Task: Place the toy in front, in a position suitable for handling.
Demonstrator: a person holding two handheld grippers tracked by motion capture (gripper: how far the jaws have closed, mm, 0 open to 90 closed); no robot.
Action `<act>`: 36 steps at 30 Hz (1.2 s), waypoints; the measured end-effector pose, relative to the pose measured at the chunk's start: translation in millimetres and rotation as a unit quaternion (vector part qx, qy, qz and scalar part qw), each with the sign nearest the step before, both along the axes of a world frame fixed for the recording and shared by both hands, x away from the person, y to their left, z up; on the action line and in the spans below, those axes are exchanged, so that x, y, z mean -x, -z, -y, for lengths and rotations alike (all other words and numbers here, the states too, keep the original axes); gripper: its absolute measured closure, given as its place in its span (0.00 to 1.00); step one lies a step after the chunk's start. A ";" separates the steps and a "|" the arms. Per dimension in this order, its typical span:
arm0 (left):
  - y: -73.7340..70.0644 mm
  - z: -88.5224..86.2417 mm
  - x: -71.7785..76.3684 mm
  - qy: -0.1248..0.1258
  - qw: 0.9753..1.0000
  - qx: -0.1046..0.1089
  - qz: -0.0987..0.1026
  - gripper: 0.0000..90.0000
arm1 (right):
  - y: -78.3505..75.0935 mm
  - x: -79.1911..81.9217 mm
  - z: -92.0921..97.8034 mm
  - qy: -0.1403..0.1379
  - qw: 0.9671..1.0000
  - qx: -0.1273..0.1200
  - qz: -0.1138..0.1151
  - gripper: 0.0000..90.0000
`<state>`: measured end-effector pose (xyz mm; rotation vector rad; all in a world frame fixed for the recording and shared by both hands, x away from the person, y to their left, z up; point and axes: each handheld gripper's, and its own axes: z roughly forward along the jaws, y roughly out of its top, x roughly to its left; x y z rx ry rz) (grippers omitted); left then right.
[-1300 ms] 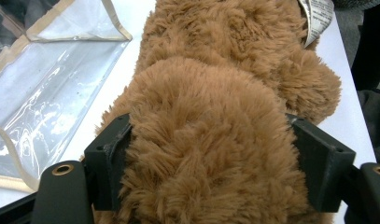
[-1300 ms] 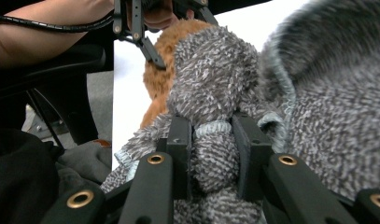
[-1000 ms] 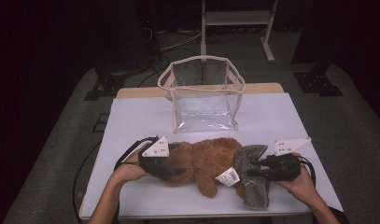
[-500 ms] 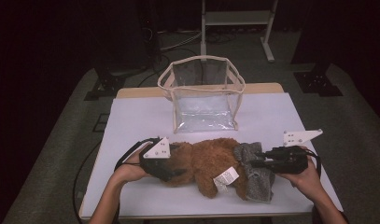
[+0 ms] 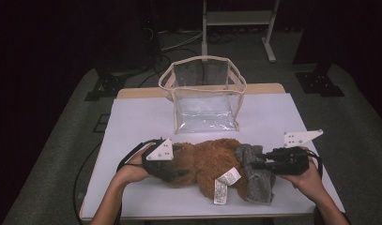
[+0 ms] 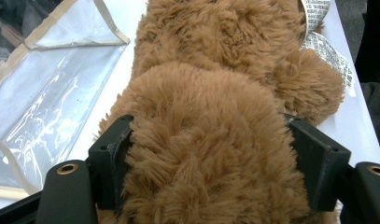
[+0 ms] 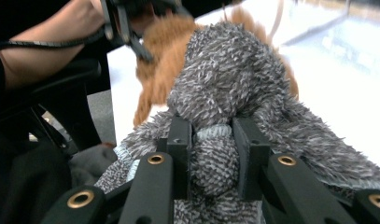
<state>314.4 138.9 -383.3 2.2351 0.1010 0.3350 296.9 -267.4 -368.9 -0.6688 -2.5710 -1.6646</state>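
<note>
At the table's near edge, your left gripper [image 5: 179, 174] pinches the brown plush [image 5: 212, 161], your right gripper [image 5: 255, 160] its grey part [image 5: 256, 180]; bagging in the clear bag [image 5: 205, 101] remains.

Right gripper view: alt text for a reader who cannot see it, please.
The right gripper has its two black jaws closed on a fold of the plush toy's grey fabric. Behind, its brown fur lies on the white table.

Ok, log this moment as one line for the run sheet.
left gripper: shut on plush toy | right gripper: shut on grey fabric | toy lying on table | clear bag: behind, upright, open
</note>
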 end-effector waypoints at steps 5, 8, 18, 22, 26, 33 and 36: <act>0.4 4.4 0.0 0.004 1.000 0.000 0.002 0.29 | -34.5 -13.8 -31.4 -0.027 0.998 0.033 0.041 0.78; 0.2 5.2 0.3 0.004 1.000 -0.004 0.004 0.29 | -48.9 -27.6 -60.9 -0.048 0.995 0.066 0.053 0.78; -0.5 3.8 1.2 0.004 1.000 -0.006 0.008 0.29 | -42.6 -72.3 -112.0 -0.077 0.988 0.131 0.031 0.78; -3.8 3.8 0.2 0.000 1.000 -0.001 0.006 0.27 | -30.7 -70.8 -97.7 -0.068 0.991 0.116 0.005 0.79; -11.2 0.5 0.3 -0.007 1.000 -0.002 -0.001 0.21 | -22.8 -60.9 -83.2 -0.063 0.993 0.101 -0.002 0.80; -11.1 -8.8 -4.6 -0.026 0.999 0.006 -0.029 0.21 | -17.0 -42.8 -63.2 -0.055 0.995 0.086 0.001 0.80; -2.6 -3.6 -4.1 -0.024 0.999 -0.004 -0.031 0.28 | -19.2 -37.4 -66.3 -0.058 0.994 0.092 0.004 0.80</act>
